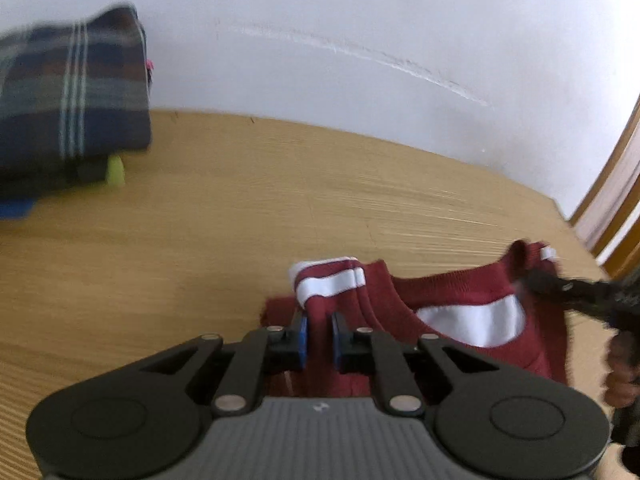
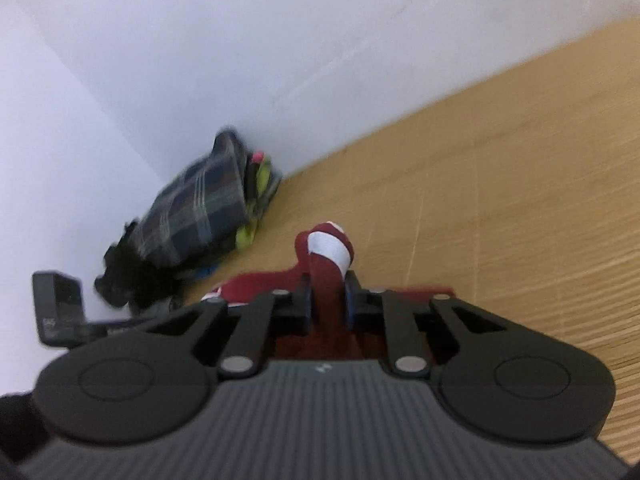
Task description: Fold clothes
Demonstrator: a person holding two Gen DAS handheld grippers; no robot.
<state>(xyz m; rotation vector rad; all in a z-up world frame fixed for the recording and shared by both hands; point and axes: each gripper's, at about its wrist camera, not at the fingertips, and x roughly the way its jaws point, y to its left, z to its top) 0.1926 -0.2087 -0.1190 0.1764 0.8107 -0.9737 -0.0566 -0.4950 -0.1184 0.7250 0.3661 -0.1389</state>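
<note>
From my left wrist, my left gripper (image 1: 319, 336) is nearly closed, its blue pads pinching a fold of the maroon sweatshirt (image 1: 460, 320) just below a white-striped edge that bunches up over the fingers. The sweatshirt lies on the wooden table (image 1: 200, 240), spread toward the right with its neckline and a white panel showing. At the far right I can see my right gripper (image 1: 568, 292) reaching in from the side and meeting the other end of the neckline, with part of my hand (image 1: 620, 376) below it. In the back left corner, against the white wall (image 1: 360, 40), sits a pile of clothes (image 1: 72, 100) topped by a dark plaid piece, with something lime green and something blue underneath.

From my right wrist, the view is strongly tilted. My right gripper (image 2: 328, 300) is also almost shut, clamped on a strip of the maroon sweatshirt (image 2: 324, 264) whose white-banded end curls up above the fingers. The rest of it trails left along the table (image 2: 520, 160). The pile of clothes (image 2: 200, 208) is in the corner beyond, and a dark piece of my other tool shows at the left edge.

I judge this sweatshirt is only at the start: both ends gripped, no neat fold visible yet. The pile in the corner looks bundled rather than tidy in this blur, so I cannot tell whether it is finished.
</note>
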